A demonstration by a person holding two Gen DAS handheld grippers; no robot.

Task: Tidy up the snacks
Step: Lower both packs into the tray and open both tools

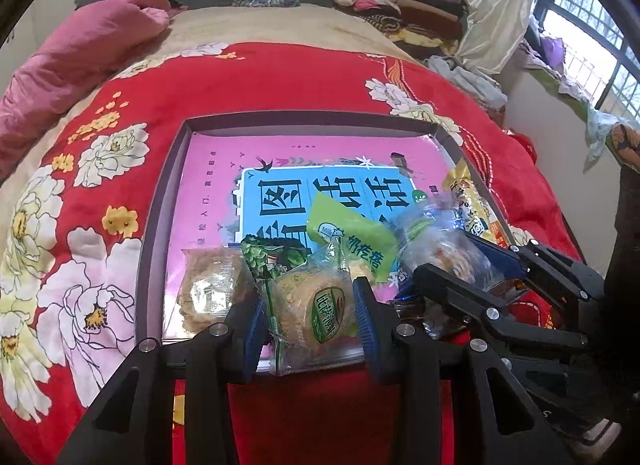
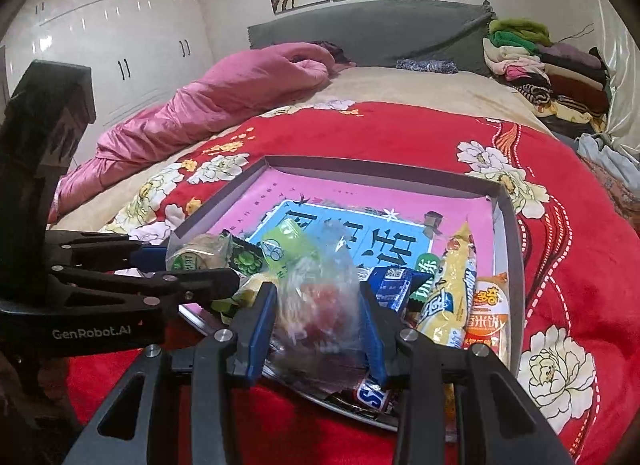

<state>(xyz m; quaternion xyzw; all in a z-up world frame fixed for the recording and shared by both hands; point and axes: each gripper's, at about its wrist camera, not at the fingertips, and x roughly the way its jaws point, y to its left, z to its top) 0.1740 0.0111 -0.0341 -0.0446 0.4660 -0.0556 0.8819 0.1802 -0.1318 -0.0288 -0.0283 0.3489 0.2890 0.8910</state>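
Note:
A shallow grey box [image 1: 168, 201] with a pink and blue printed bottom lies on the red flowered bedspread; it also shows in the right wrist view [image 2: 508, 241]. My left gripper [image 1: 308, 317] is shut on a round pastry in a clear wrapper with a green label [image 1: 310, 307], at the box's near edge. My right gripper [image 2: 316, 317] is shut on a clear crinkly bag of reddish snacks [image 2: 316, 297]; it shows blurred in the left wrist view [image 1: 440, 241]. Beside them lie a green packet [image 1: 352, 233], a brown pastry [image 1: 208, 285], a yellow packet [image 2: 452, 285], an orange packet [image 2: 486, 305] and a Snickers bar [image 2: 372, 391].
A pink quilt [image 2: 208, 105] lies along the left of the bed. Folded clothes [image 2: 540, 65] are stacked at the far right by the grey headboard [image 2: 360, 29]. White wardrobes [image 2: 112, 33] stand at the left, a window [image 1: 588, 45] at the right.

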